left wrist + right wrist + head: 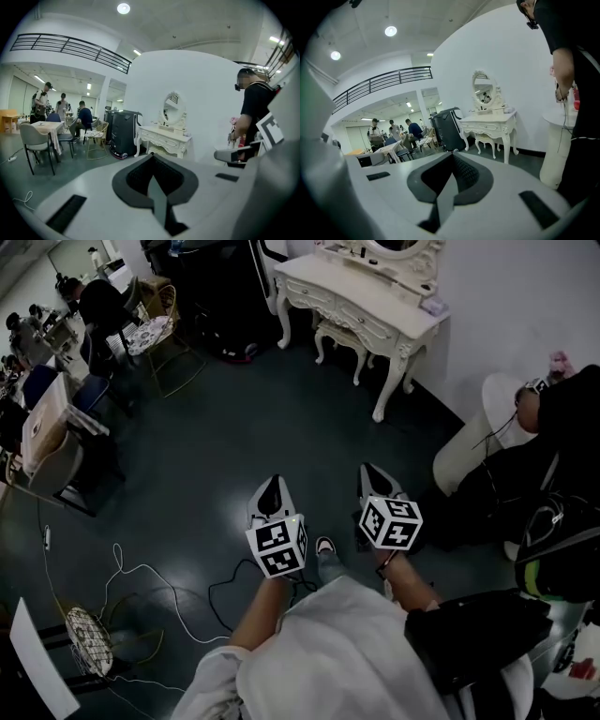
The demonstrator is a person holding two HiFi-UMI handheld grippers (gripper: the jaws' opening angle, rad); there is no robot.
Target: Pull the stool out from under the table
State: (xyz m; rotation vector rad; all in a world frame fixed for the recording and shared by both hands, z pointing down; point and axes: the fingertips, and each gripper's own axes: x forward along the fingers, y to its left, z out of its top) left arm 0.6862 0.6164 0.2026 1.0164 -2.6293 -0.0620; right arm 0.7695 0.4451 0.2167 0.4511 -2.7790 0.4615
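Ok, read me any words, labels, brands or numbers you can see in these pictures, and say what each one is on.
No readable words or numbers in any view.
Black-and-white square patterns, no letters: marker cube on the left gripper, marker cube on the right gripper.
Small item on the dressing table: any print too small to read.

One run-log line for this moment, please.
stage: not yet at stool | left gripper: shut, empty | right gripper: shut, empty | stool: under table, untouched

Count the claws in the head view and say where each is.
2. The left claw hangs over the dark floor at lower centre; the right claw sits just to its right. Both shut and empty. None seems hidden.
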